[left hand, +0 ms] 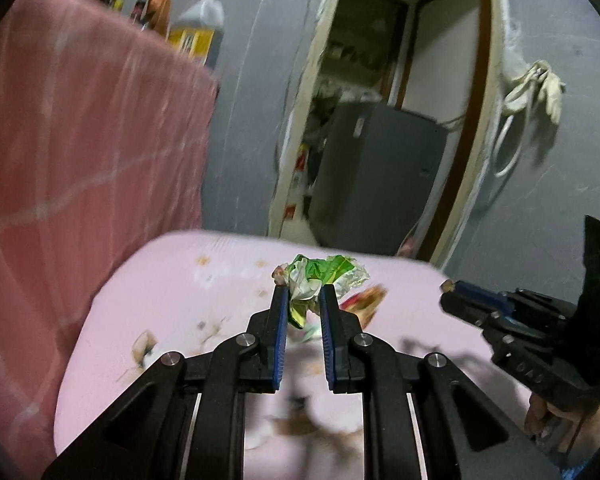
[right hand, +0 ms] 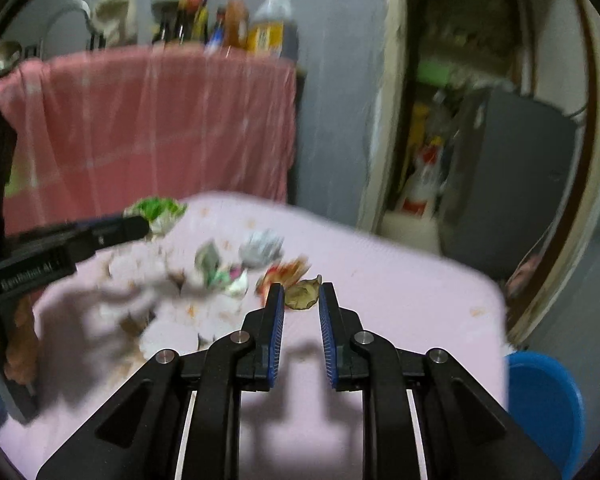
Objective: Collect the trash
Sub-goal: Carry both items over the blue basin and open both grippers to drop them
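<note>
Left wrist view: left tongs (left hand: 304, 294) clamped on a crumpled green-and-white wrapper (left hand: 324, 276), pinched between the blue pads, held above the pink bench (left hand: 172, 280). The bench top carries brown stains and scraps, plus a red-orange wrapper (left hand: 366, 300) just right of the tongs. Right tongs (left hand: 450, 286) enter from the right edge, a small brownish bit at the tip. Pink cloth (left hand: 80, 140) hangs at left, grey fridge (left hand: 376, 176) through the doorway. Right wrist view: right tongs (right hand: 302, 294) closed on a small crumpled brownish-olive scrap (right hand: 302, 294) near the tips, over the bench. Loose litter lies beyond: grey crumpled paper (right hand: 260, 248), green-white pieces (right hand: 216, 268), the red-orange wrapper. Left tongs at left with the green wrapper. Blue bin (right hand: 548, 400) sits at the lower right, beside the bench.
</note>
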{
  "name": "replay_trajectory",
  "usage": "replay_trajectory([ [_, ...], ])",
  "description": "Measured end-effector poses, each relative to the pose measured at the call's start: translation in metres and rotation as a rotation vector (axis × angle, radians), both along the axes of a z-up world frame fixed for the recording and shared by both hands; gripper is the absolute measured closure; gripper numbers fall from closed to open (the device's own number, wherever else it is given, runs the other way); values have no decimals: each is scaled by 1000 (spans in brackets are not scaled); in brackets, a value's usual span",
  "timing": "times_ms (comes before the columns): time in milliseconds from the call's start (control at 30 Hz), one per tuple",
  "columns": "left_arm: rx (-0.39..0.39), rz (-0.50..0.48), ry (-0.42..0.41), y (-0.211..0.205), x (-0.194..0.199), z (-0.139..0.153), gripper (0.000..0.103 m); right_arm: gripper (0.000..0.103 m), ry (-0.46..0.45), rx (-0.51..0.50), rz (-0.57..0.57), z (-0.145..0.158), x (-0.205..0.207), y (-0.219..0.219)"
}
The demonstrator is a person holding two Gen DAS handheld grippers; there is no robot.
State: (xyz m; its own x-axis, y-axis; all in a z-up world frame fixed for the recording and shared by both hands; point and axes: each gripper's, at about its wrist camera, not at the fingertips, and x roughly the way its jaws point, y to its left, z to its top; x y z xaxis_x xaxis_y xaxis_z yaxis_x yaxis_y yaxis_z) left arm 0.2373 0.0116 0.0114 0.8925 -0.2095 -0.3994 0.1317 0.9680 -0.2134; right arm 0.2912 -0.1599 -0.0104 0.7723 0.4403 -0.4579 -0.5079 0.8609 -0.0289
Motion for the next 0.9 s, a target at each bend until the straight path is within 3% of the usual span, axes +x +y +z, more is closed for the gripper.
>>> replay_trajectory([
  [267, 38, -57, -198, -69, -20, 40, 90, 88, -242, 159, -114, 56, -49, -71],
  [433, 41, -134, -245, -111, -26, 53, 90, 88, -317, 190, -209, 73, -62, -113],
  [633, 31, -223, -230, -155, -12, 58, 90, 88, -339, 205, -309, 74, -70, -159],
  [900, 22, -317, -116, -209, 18, 39, 90, 87, -268, 228, -411, 59, -62, -209],
])
